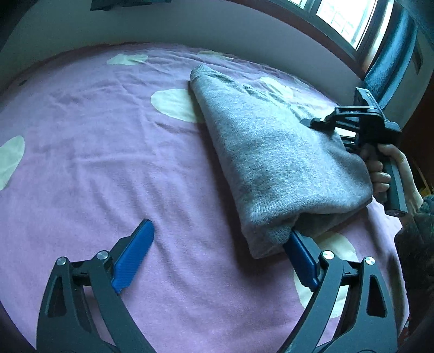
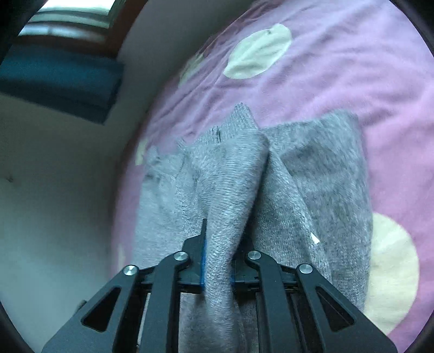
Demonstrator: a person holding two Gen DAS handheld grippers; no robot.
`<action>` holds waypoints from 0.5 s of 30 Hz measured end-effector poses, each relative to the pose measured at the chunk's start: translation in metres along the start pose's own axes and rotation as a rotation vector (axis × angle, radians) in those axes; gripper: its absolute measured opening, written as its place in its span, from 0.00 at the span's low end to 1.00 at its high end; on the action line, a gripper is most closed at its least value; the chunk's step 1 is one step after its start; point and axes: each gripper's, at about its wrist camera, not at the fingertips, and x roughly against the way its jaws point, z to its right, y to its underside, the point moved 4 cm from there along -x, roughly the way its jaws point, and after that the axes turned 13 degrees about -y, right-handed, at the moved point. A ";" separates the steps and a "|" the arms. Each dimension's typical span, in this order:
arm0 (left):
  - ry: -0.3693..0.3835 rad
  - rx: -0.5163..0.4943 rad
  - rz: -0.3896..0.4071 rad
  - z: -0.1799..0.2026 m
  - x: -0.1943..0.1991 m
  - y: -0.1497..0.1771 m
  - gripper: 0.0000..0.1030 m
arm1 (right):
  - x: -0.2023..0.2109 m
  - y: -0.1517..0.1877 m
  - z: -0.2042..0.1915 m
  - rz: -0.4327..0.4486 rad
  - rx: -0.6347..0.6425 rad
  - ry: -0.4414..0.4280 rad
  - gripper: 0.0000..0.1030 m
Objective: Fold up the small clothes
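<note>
A grey knitted garment [image 1: 271,163] lies doubled over on the lilac bedsheet [image 1: 95,163]. My left gripper [image 1: 219,229] stands wide open near its front corner. Its right finger [image 1: 301,260] has the tip tucked under the cloth's lower edge, and its left finger [image 1: 133,258] rests apart over bare sheet. My right gripper [image 2: 223,244] is shut on a raised ridge of the garment [image 2: 312,190], which runs forward between the pads. In the left wrist view the right gripper [image 1: 320,122] lies over the garment's far side, held by a hand [image 1: 385,173].
The sheet carries large cream spots [image 2: 257,51]. A pale wall [image 2: 54,176] borders the bed closely on one side. Above it is a window [image 1: 347,19] with a dark teal cushion or curtain [image 2: 59,81] beside it.
</note>
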 end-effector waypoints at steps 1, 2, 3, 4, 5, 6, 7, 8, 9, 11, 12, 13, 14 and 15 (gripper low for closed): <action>0.002 0.002 0.002 0.000 0.000 -0.001 0.89 | 0.005 0.004 -0.002 -0.002 0.002 0.002 0.19; 0.005 0.005 0.001 0.000 0.000 -0.001 0.89 | 0.011 0.007 -0.004 -0.007 0.013 0.007 0.23; 0.010 0.008 -0.002 -0.001 -0.001 -0.001 0.89 | 0.016 0.012 -0.006 -0.009 0.022 0.012 0.32; 0.015 0.013 -0.002 -0.001 -0.002 -0.002 0.89 | 0.023 0.019 -0.008 -0.008 0.026 0.012 0.40; 0.017 0.015 -0.001 -0.002 -0.001 -0.002 0.89 | 0.033 0.028 -0.009 -0.004 0.029 0.002 0.43; 0.018 0.015 0.000 -0.001 -0.001 -0.001 0.89 | 0.042 0.038 -0.011 0.001 0.031 -0.013 0.51; 0.018 0.014 0.000 -0.001 -0.001 -0.001 0.89 | 0.051 0.049 -0.010 0.003 0.027 -0.023 0.55; 0.018 0.015 -0.001 -0.001 -0.001 -0.001 0.89 | 0.059 0.059 -0.010 0.007 0.021 -0.023 0.55; 0.019 0.015 -0.001 -0.002 0.000 0.000 0.89 | 0.066 0.069 -0.008 0.012 0.012 -0.025 0.56; 0.022 0.016 0.001 -0.002 0.000 -0.001 0.90 | 0.075 0.087 -0.004 0.015 -0.023 -0.064 0.56; 0.023 0.018 0.001 -0.002 0.000 -0.001 0.90 | 0.073 0.095 -0.008 0.018 -0.044 -0.086 0.56; 0.025 0.019 0.000 -0.002 0.000 -0.001 0.90 | 0.079 0.102 -0.007 0.020 -0.058 -0.098 0.56; 0.026 0.020 0.001 -0.002 -0.001 -0.001 0.90 | 0.083 0.113 -0.006 0.020 -0.067 -0.095 0.56; 0.027 0.021 0.001 -0.002 -0.001 -0.001 0.90 | 0.084 0.119 -0.004 0.016 -0.074 -0.093 0.56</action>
